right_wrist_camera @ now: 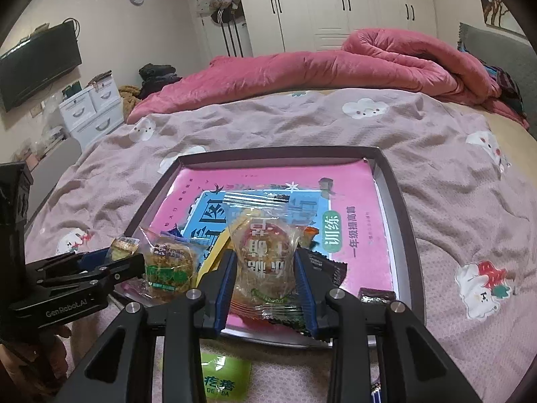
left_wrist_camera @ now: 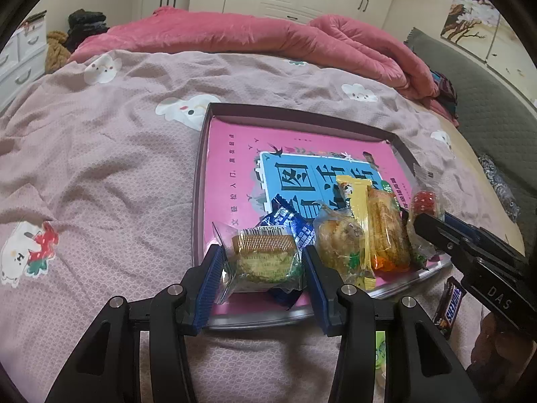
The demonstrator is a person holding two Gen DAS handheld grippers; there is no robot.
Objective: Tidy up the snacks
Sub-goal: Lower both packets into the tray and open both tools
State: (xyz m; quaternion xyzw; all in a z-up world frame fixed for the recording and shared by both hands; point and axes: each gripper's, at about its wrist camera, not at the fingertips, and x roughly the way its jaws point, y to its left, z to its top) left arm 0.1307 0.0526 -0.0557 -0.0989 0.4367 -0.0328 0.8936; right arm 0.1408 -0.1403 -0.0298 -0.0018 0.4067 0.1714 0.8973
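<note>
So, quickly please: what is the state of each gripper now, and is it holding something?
Left gripper: closed on a clear-wrapped biscuit.
Right gripper: closed on a clear-wrapped round pastry with red print.

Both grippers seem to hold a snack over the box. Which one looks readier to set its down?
Probably the right gripper: its round pastry hangs over bare box floor, while the left hovers over crowded snacks.

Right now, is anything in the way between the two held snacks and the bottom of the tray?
Nothing visible blocks them. The left gripper holds a biscuit pack and the right gripper holds a round cake pack, both over the tray, beside snacks already lying there.
</note>
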